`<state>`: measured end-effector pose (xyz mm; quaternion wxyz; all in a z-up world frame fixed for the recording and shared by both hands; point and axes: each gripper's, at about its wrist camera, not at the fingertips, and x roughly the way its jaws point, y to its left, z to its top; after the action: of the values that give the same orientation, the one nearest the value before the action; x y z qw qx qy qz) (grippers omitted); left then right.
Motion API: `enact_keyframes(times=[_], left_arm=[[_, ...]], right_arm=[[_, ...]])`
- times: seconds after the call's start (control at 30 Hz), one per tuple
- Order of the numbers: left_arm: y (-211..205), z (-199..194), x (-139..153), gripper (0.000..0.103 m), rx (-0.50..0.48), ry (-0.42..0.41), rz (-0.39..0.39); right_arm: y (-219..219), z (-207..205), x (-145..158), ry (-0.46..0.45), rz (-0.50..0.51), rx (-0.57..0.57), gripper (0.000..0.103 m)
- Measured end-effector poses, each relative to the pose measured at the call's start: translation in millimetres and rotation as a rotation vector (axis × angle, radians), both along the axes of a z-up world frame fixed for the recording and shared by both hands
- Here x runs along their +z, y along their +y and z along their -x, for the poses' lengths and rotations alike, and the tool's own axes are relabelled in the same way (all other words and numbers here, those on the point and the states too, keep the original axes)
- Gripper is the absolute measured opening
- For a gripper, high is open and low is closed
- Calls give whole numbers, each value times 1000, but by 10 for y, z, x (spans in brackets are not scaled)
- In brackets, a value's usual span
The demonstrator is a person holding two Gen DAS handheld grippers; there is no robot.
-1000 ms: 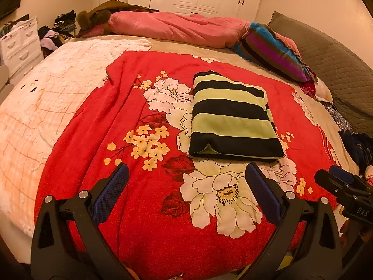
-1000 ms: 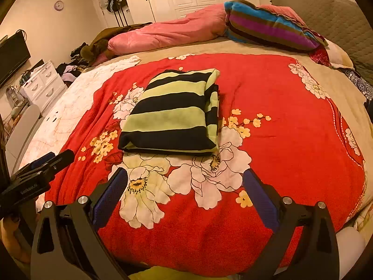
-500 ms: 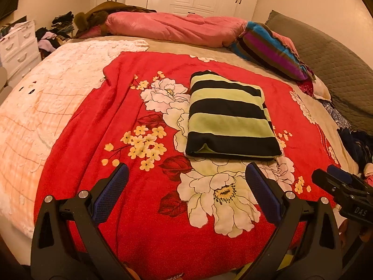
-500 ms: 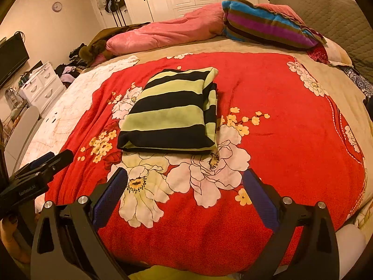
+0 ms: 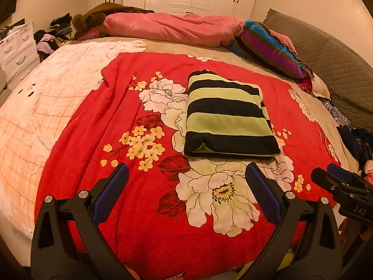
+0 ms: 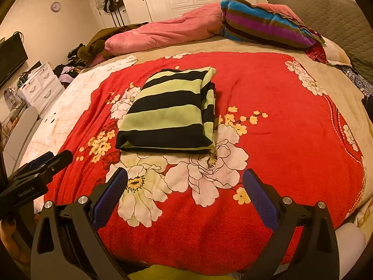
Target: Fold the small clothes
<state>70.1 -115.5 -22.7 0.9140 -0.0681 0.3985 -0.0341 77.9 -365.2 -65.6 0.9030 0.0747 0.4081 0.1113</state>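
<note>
A black and pale-green striped garment [image 5: 227, 116] [image 6: 170, 114] lies folded into a flat rectangle on the red flowered blanket [image 5: 130, 221] [image 6: 279, 140] in the middle of the bed. My left gripper [image 5: 186, 177] is open, hovering over the blanket's near edge, short of the garment, nothing between its blue pads. My right gripper [image 6: 185, 182] is open too, at the same near edge and apart from the garment. Each gripper shows at the side of the other's view: the right one [image 5: 342, 191] and the left one [image 6: 39, 170].
A pink quilt [image 5: 172, 28] and a striped pillow [image 6: 263, 25] lie at the far side of the bed, with a grey headboard cushion [image 5: 338, 70] to the right. A white blanket [image 5: 42, 107] covers the left. White drawers [image 6: 39, 86] and a clothes pile stand beyond.
Both grippers have drawn back slightly and stay open. The folded garment has not moved on the blanket.
</note>
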Motion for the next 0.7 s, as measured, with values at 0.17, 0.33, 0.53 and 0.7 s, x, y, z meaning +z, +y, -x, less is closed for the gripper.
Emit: enact_keyframes(times=[0.17,0.33,0.53,0.7], left_arm=[[-14,-6,-10,94,-5,6,-6],[-16,-6,-5,94,-1,7,-15],[-6,-7,-3,94,1,10,-16],[2,-11,-6,94,5,19,-21]], right_arm=[[7,5,2,-1,7,2,99],[17,0,0,-1,11,3,99],[24,-16,6,0,21,-1,99],[20,-22,10,3,21,-3,99]])
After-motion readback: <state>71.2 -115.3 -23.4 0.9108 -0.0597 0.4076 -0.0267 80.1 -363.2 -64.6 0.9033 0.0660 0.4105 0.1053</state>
